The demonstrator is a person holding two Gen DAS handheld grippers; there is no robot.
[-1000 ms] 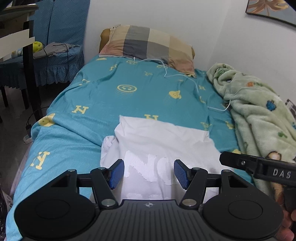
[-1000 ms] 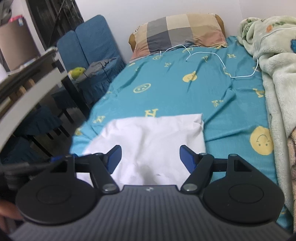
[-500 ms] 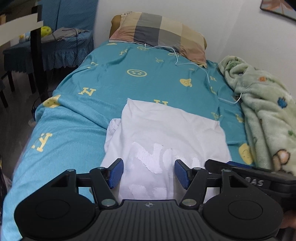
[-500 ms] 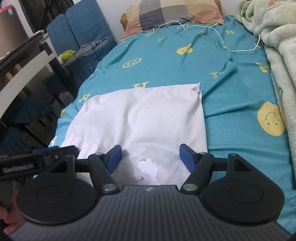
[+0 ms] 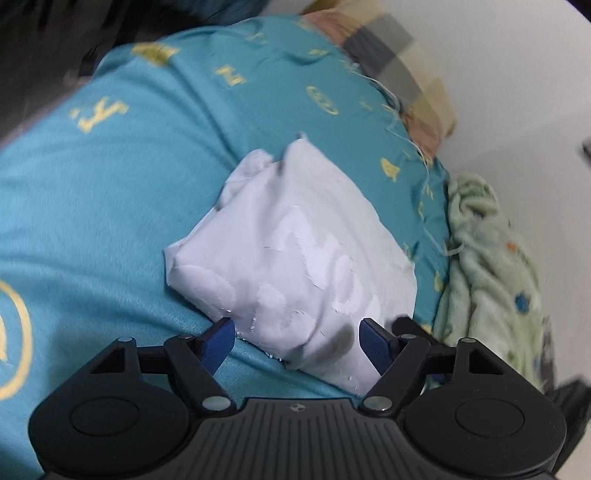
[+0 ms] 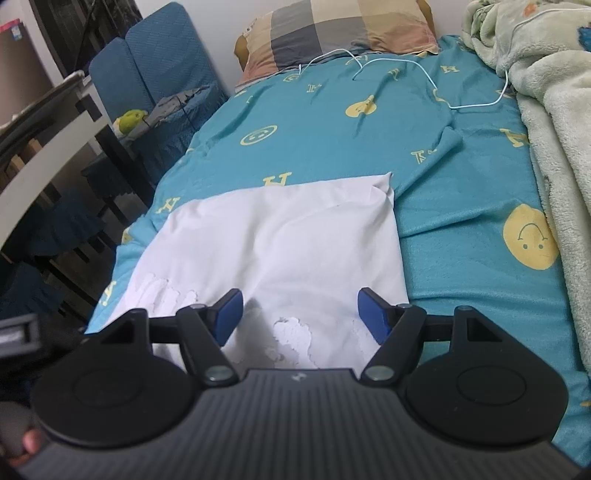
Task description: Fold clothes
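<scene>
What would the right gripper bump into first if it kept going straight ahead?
Most likely the white shirt. The right gripper is open and points straight over it, with the shirt spread on the teal bedsheet just ahead. Depth is hard to judge, so it might skim above the cloth.

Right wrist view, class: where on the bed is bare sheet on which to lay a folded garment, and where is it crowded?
Bare teal sheet lies between the white shirt and the plaid pillow, short of the white cable. A second patch sits between the shirt's right edge and the green blanket. The near end is crowded: the shirt fills it, and both hand-held grippers, right and left, are open over it.
</scene>
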